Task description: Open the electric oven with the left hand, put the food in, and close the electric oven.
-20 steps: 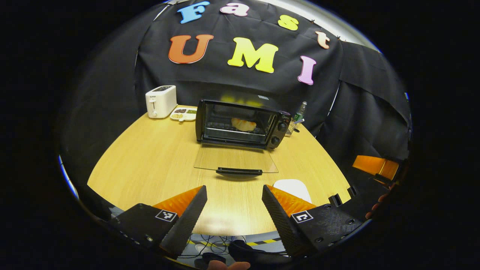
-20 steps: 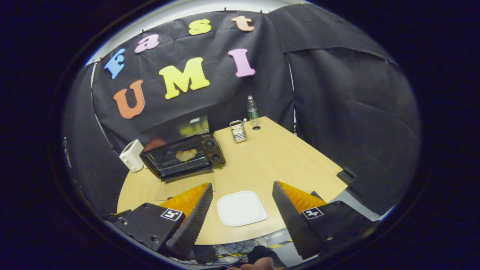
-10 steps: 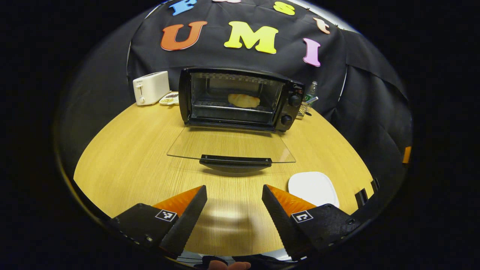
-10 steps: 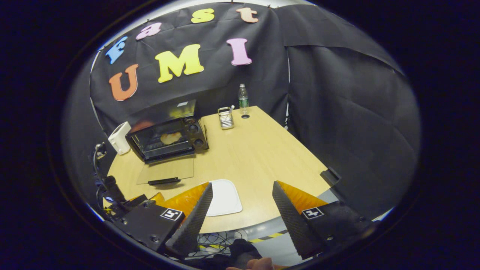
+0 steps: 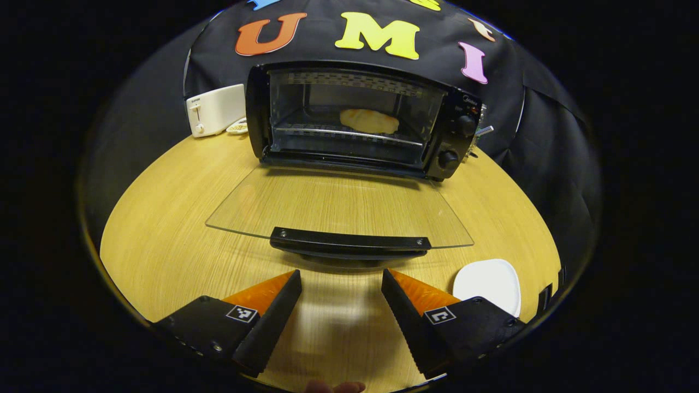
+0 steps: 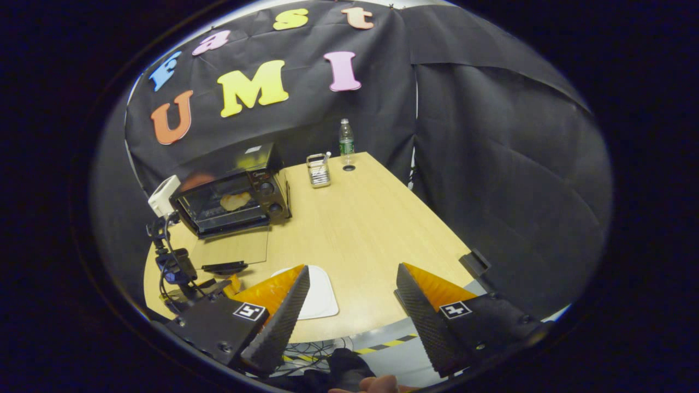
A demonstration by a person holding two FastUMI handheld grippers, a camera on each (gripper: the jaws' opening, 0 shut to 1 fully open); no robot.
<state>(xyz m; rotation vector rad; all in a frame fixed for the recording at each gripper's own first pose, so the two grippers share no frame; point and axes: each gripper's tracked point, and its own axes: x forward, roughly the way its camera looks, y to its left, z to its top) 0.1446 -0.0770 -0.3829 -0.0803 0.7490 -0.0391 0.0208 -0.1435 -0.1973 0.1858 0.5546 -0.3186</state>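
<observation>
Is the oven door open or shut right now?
Open: the glass door lies folded down flat before the oven, its handle nearest the left claw.

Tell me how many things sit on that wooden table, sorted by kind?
Appliances: 2, a black electric oven and a white toaster.
Dishes: 2, a white square plate and a small snack tray.
Containers: 2, a clear plastic bottle and a metal utensil holder.
Total: 6.
</observation>
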